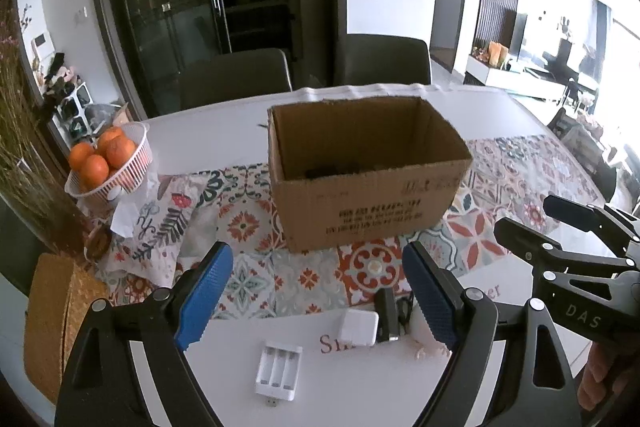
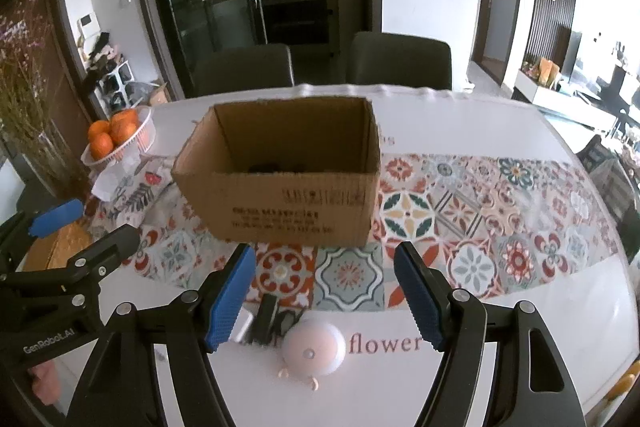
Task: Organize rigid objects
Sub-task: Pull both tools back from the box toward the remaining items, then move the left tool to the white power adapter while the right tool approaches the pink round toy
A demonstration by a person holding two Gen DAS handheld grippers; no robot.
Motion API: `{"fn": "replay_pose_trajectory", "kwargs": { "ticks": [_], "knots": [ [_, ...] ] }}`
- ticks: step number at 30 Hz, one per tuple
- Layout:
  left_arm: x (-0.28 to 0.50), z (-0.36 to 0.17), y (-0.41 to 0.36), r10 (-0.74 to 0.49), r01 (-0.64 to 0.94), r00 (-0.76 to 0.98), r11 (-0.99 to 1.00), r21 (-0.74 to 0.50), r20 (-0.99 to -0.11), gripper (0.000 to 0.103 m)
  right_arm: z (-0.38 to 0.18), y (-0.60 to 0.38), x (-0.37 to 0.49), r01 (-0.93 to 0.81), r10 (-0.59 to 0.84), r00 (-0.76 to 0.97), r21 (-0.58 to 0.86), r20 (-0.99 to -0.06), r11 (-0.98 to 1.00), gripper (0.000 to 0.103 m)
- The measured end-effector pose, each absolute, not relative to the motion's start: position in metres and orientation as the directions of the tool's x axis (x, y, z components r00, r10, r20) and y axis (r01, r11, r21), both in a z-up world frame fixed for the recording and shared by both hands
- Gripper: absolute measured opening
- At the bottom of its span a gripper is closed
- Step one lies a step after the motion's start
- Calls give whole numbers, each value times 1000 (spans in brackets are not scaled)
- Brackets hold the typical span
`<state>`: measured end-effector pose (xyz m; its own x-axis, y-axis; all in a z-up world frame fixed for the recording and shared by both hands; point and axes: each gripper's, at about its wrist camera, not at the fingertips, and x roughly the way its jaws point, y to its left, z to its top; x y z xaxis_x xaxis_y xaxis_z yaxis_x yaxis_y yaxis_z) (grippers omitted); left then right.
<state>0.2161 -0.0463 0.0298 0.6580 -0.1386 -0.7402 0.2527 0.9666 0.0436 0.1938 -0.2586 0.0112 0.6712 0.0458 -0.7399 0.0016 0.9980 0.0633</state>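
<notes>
Left wrist view: left gripper low in frame, blue pads spread wide, nothing between them. Cardboard box at centre, top open, upright on patterned runner; something dark at its bottom, too dim to identify. Below the box, on bare white table at lower centre: white battery charger with three slots, a small plug tip just beneath it; white square adapter just right of it; black rectangular device upright beside the adapter, touching or nearly so, cannot tell. Pale round item mostly hidden behind the right pad. White basket of oranges at centre left; woven mat at lower left. Right gripper entering from right edge, fingers parted, empty.

Right wrist view: right gripper low in frame, pads wide apart, gripping nothing. Box at centre, on the runner. Round pinkish-white gadget at lower centre between the pads, untouched, beside printed word "flower". Black device just left of it, half hidden by left pad. Left gripper at left edge, jaws apart. Two dark chairs beyond the table's far edge.
</notes>
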Motion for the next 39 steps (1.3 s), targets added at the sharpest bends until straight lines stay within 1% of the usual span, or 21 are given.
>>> {"fn": "replay_pose_trajectory", "kwargs": {
  "ticks": [10,26,33,39],
  "knots": [
    [206,7,-45,-120,267,628,961,68,-769,87,-10,-257,183,13,39,635,61,-772,998,72],
    [204,-47,-48,-143,318,491,948,23,-859,87,-57,-254,173,23,38,529,59,-847,998,72],
    [204,-64,-49,-168,336,457,942,-5,-874,87,-75,-254,172,26,49,493,71,-869,997,72],
    [199,-75,-48,-178,344,458,939,-11,-871,87,-85,-251,167,16,63,505,82,-861,996,72]
  ]
}}
